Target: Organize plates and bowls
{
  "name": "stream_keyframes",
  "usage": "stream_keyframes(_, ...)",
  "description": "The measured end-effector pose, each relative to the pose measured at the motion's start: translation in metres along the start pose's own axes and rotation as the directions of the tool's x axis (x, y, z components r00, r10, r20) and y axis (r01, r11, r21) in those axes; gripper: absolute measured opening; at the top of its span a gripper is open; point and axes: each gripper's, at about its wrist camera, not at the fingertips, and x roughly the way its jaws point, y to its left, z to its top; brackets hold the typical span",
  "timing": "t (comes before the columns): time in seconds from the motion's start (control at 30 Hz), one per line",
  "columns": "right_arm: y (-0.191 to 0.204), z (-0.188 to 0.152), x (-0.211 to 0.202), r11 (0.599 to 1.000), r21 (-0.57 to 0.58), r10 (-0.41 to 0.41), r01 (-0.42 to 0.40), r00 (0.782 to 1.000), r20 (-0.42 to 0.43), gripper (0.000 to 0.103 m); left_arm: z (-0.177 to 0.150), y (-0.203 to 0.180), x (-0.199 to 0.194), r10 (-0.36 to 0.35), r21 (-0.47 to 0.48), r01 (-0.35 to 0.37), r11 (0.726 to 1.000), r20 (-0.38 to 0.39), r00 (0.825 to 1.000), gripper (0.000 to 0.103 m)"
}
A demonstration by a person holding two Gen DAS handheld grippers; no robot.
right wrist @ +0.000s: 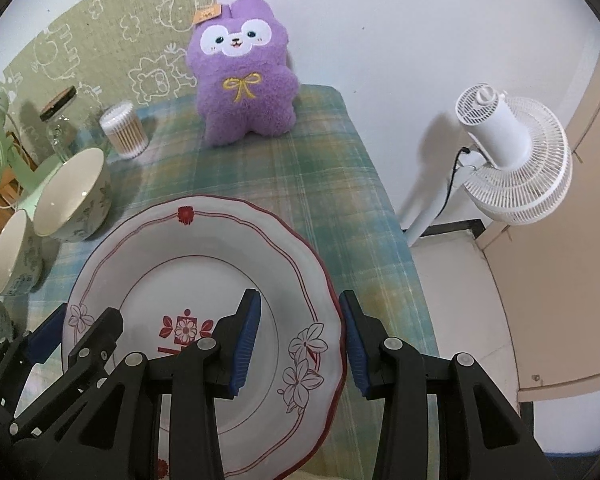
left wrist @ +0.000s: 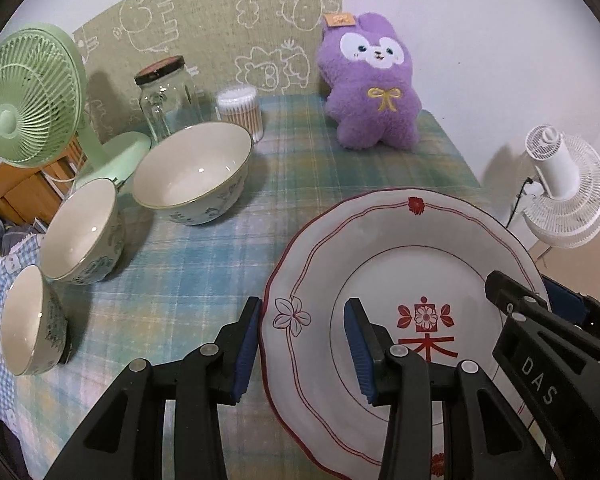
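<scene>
A white plate [left wrist: 404, 264] with red trim and flower marks lies on the plaid cloth; it also shows in the right wrist view [right wrist: 204, 256]. My left gripper [left wrist: 304, 344] is open and straddles the plate's left rim, one finger outside, one over the plate. My right gripper [right wrist: 300, 340] is open and straddles the plate's right rim the same way. Three white bowls with blue-green patterns stand to the left: a large one [left wrist: 192, 172], a middle one [left wrist: 80, 236] and a small one [left wrist: 28, 320]. The large bowl [right wrist: 76, 196] shows in the right wrist view too.
A purple plush toy [left wrist: 368, 84] stands at the back. A glass jar [left wrist: 166, 96] and a cotton swab tub [left wrist: 240, 110] stand behind the bowls, a green fan [left wrist: 32, 96] at the far left. A white fan [right wrist: 512, 160] stands off the table's right edge.
</scene>
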Motion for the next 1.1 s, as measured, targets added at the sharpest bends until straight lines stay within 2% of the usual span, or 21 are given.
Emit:
stream_keyframes(0.5,-0.004,-0.045,-0.051,0.999,0.022,-0.035,0.035,0.999,0.028,0.044,-0.038,0.007,-0.046,-0.040,0.019,0.039,0.999,0.024,0.999,0.042)
stream_keyframes(0.83,-0.014,-0.087,-0.066,0.996,0.062,-0.060,0.060,0.998,0.005,0.044,-0.069,0.003,-0.062,-0.068,0.052,0.066,0.996,0.026,0.997,0.042)
stream_keyframes(1.1,-0.025,-0.116,-0.073,0.993,0.091,-0.080,0.081,0.997,-0.016,0.044,-0.093,-0.005,-0.065,-0.096,0.069,0.096,0.993,-0.001,0.995,0.042)
